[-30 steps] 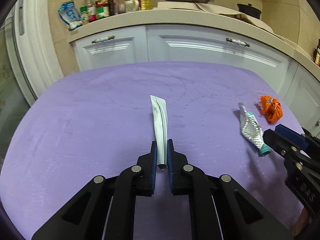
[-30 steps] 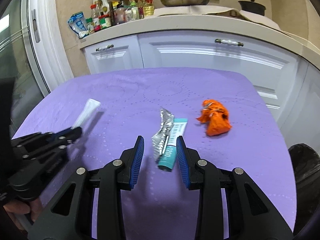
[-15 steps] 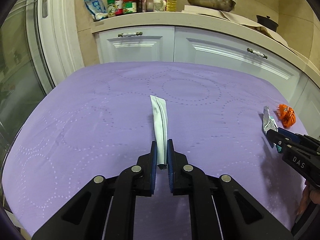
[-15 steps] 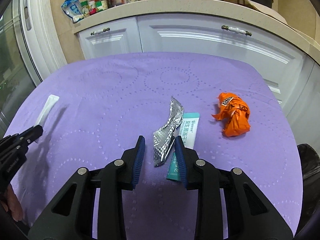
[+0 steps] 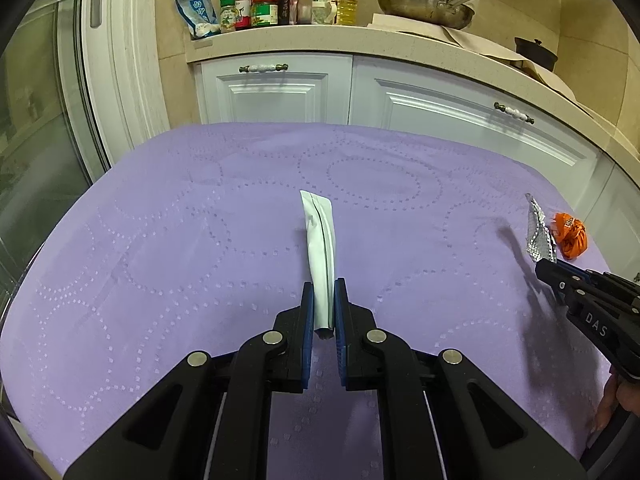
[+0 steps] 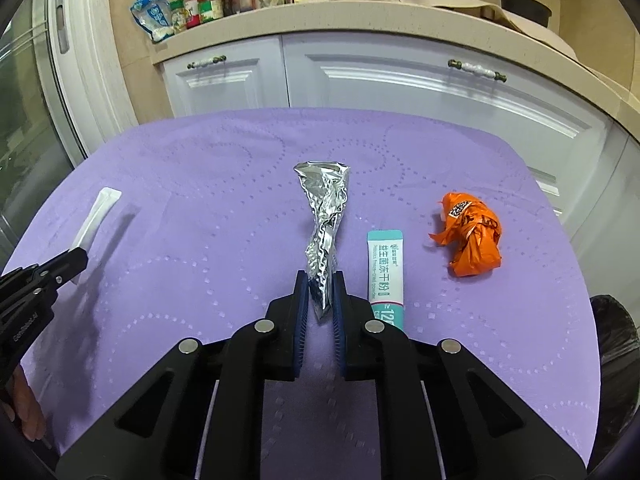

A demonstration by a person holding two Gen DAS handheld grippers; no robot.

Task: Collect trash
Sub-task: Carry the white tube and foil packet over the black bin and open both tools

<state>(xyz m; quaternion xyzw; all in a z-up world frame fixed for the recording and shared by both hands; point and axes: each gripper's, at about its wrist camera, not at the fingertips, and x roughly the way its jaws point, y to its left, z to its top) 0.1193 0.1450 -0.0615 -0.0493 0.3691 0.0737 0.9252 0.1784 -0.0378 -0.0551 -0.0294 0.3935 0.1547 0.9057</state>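
My left gripper (image 5: 322, 308) is shut on a white sachet (image 5: 319, 248) and holds it above the purple tablecloth (image 5: 180, 248). My right gripper (image 6: 320, 300) is shut on a crumpled silver foil wrapper (image 6: 325, 216), lifted off the cloth. A teal sachet (image 6: 384, 272) lies on the cloth just right of the right gripper. A crumpled orange wrapper (image 6: 472, 236) lies further right. In the left wrist view the foil wrapper (image 5: 538, 228) and orange wrapper (image 5: 572, 236) show at the far right. In the right wrist view the white sachet (image 6: 96, 220) shows at the left.
A black bin bag (image 6: 616, 344) sits beyond the table's right edge. White cabinets (image 6: 360, 76) stand behind the table, with bottles (image 5: 280, 0) and a pan (image 5: 424, 4) on the counter. A glass door (image 5: 36, 120) is at the left.
My right gripper has shut on the foil wrapper and lifted it off the teal sachet. My left gripper still holds the white sachet and has drawn back and up a little.
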